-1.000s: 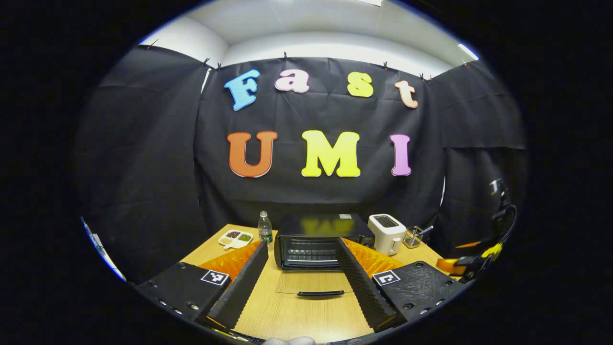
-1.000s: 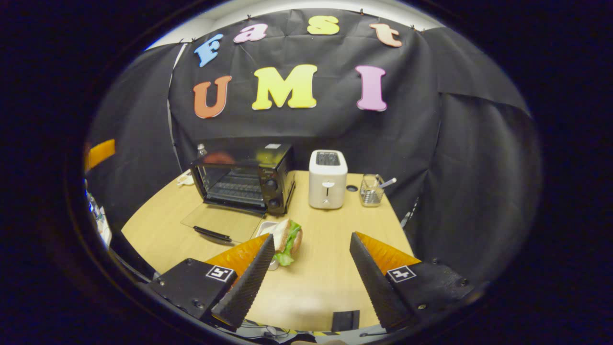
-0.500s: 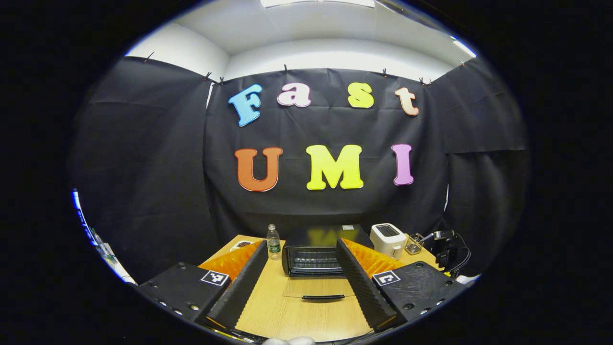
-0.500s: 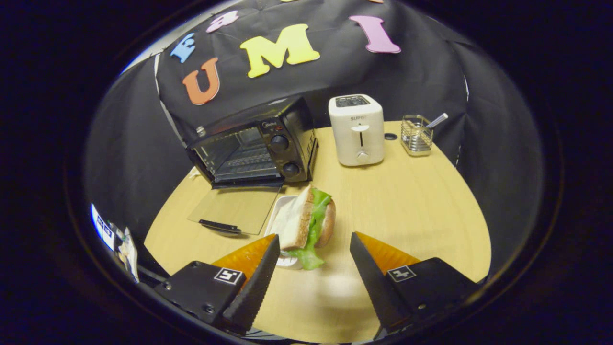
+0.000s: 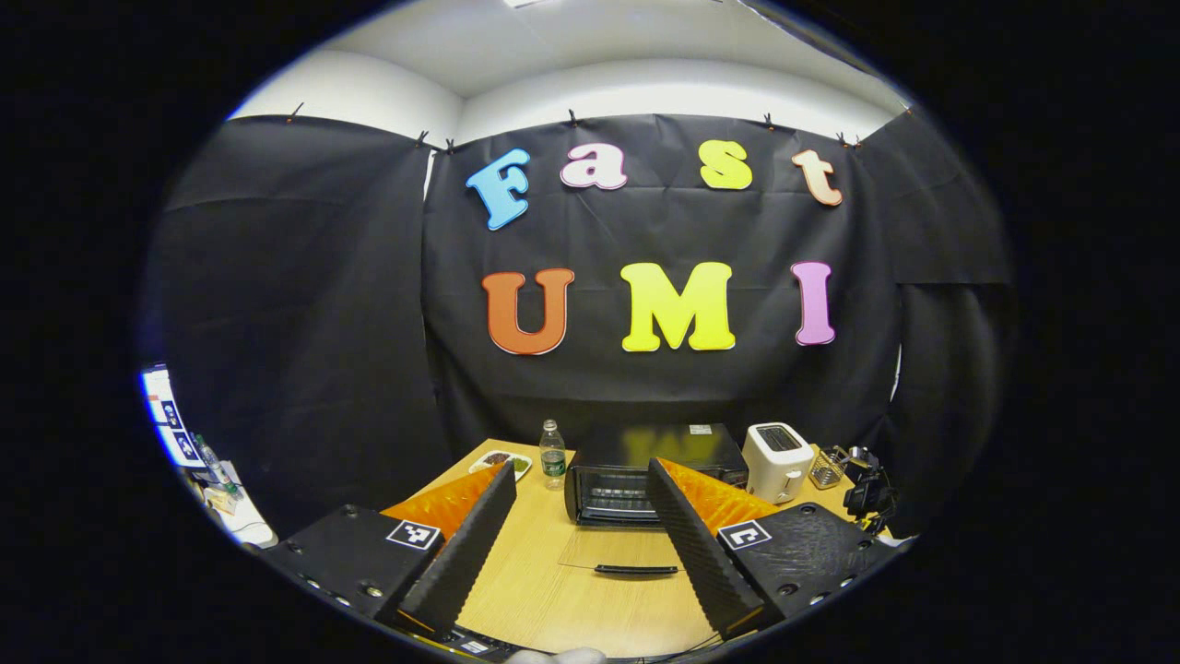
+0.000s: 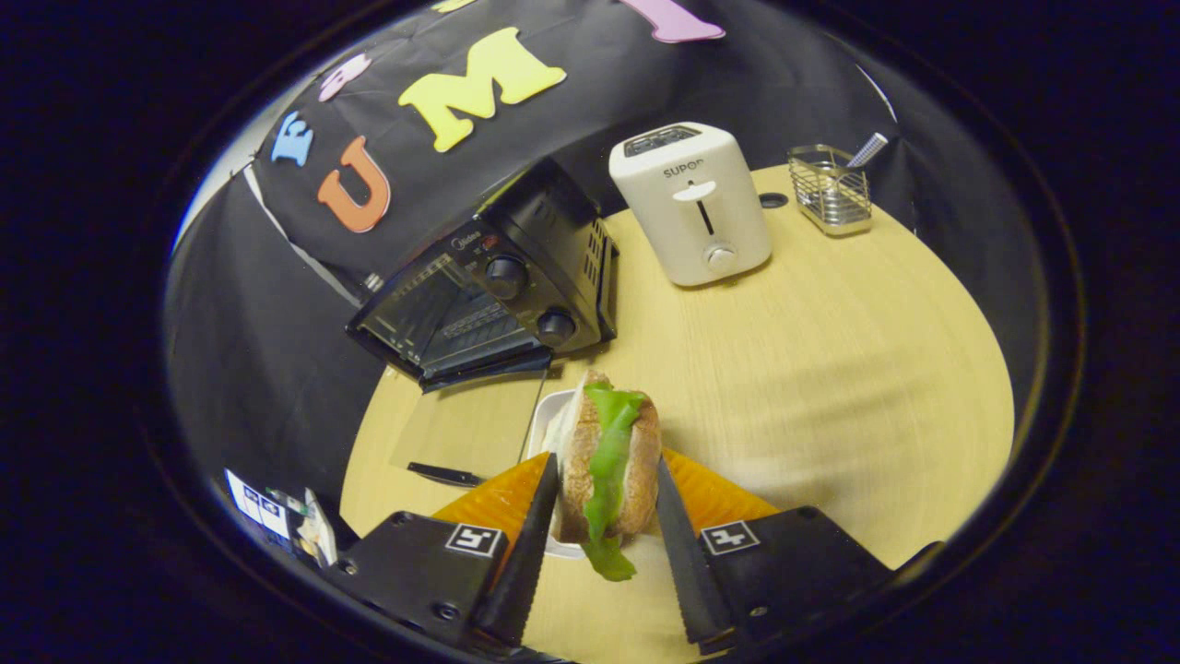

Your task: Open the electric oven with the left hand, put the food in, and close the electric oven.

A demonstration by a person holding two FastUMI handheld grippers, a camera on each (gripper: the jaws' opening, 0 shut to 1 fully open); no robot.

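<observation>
The right tool [image 6: 597,544] has dropped in over the sandwich [image 6: 604,466] within the last second, and its fingers now press both bread faces, the sandwich upright on its small white dish [image 6: 544,429] on the tabletop [image 6: 830,369]; a second ago it hung wide and well short of it; so I judge the grasp made, the lift next; the left tool [image 5: 576,544] has backed away, fingers wide and empty (door already down); the left gripper view alone shows the oven [image 5: 654,470] square-on with a bottle [image 5: 552,455] beside it; the right gripper view shows the oven's knobs and the toaster [image 6: 691,203] up close
</observation>
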